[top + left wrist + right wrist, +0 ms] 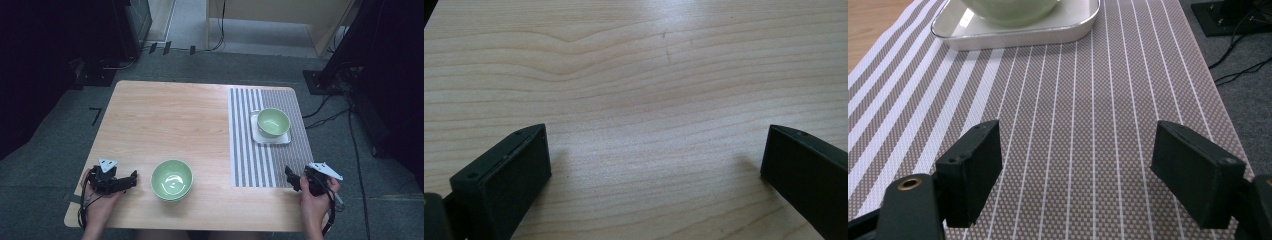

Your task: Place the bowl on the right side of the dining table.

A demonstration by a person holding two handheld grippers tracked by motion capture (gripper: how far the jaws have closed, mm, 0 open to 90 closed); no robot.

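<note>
Both hand-held grippers, left (131,178) and right (291,176), rest low at the worktop (165,115) near edge, jaws apart and empty, seemingly poised. Green bowl (172,179) sits at six o'clock; a second bowl (273,122) on its white tray (256,134) at two o'clock on the striped mat (250,165).

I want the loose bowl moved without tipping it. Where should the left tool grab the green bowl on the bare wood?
Probably the near-left rim of the green bowl: it sits upright and open, so one jaw can go inside, one outside. The open left tool is already beside it.
</note>
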